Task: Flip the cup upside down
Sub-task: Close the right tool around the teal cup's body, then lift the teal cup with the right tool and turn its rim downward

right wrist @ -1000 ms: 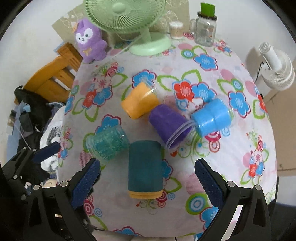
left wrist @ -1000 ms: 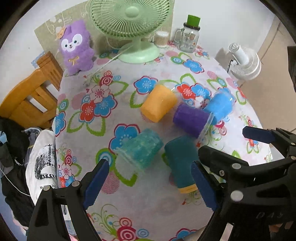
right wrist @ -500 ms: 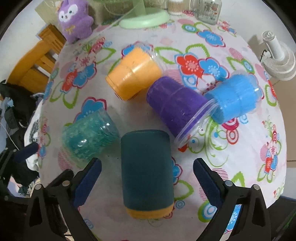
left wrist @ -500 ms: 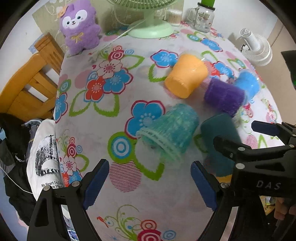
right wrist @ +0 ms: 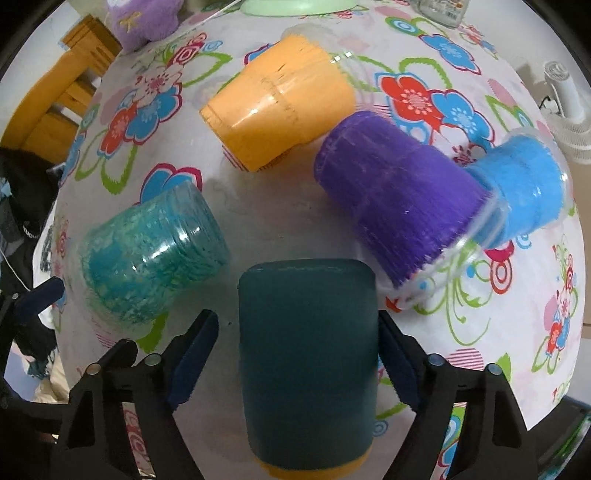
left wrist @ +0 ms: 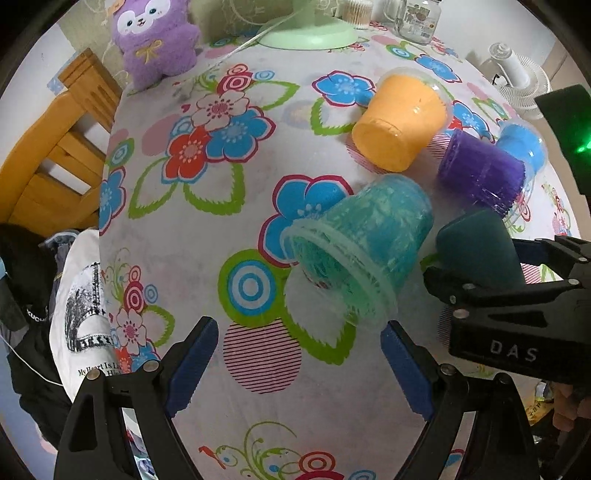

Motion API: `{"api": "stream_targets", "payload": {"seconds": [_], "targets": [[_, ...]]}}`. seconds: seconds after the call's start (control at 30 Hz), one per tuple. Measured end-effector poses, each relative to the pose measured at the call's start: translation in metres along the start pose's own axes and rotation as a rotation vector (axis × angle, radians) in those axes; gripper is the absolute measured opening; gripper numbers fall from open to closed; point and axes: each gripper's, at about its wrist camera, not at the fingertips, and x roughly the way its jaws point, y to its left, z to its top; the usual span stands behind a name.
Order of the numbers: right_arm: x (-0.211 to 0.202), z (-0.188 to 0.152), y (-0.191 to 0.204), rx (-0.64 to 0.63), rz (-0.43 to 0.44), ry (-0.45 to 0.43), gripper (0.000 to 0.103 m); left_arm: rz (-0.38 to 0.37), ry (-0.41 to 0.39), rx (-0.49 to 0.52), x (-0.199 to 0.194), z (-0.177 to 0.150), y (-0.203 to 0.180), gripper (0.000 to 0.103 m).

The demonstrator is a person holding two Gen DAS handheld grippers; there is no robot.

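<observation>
Several cups lie on their sides on the flowered tablecloth. A dark teal cup (right wrist: 308,354) with a yellow rim lies between the fingers of my open right gripper (right wrist: 299,354); the right finger is close to its side, the left stands apart. It also shows in the left wrist view (left wrist: 476,251). A clear turquoise cup (left wrist: 364,243) lies just ahead of my open left gripper (left wrist: 299,360), mouth toward me; it also shows in the right wrist view (right wrist: 151,254). An orange cup (right wrist: 280,103), a purple cup (right wrist: 399,192) and a blue cup (right wrist: 521,188) lie farther off.
A purple plush toy (left wrist: 155,40), a green fan base (left wrist: 306,33) and a glass jar (left wrist: 417,16) stand at the table's far edge. A wooden chair (left wrist: 51,147) and clothes are to the left. A white floor fan (left wrist: 517,81) is at the right.
Both grippers have moved forward and down toward the table. The dark teal cup now lies between the right fingers, and the turquoise cup is close ahead of the left gripper.
</observation>
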Motion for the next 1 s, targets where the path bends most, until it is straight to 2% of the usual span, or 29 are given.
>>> {"api": "stream_targets", "payload": {"seconds": [0.07, 0.13, 0.47, 0.67, 0.83, 1.0], "targets": [[0.005, 0.0, 0.002, -0.011, -0.005, 0.01, 0.074, -0.001, 0.004, -0.004, 0.002, 0.0, 0.001, 0.091], [0.008, -0.001, 0.002, -0.009, -0.004, 0.012, 0.07, -0.004, 0.008, -0.008, 0.004, 0.0, 0.003, 0.091], [-0.006, -0.004, 0.0, -0.016, 0.021, -0.044, 0.068, -0.013, 0.016, -0.008, 0.005, 0.001, 0.001, 0.091], [-0.046, -0.021, -0.011, -0.003, 0.026, -0.138, 0.068, -0.032, -0.016, -0.011, -0.015, 0.001, -0.001, 0.091], [-0.091, -0.029, -0.012, -0.012, 0.029, -0.254, 0.068, -0.05, -0.06, -0.026, -0.041, 0.0, -0.005, 0.091], [-0.117, -0.04, -0.012, -0.057, 0.031, -0.369, 0.068, -0.06, -0.104, -0.067, -0.065, -0.004, -0.012, 0.091]]}}
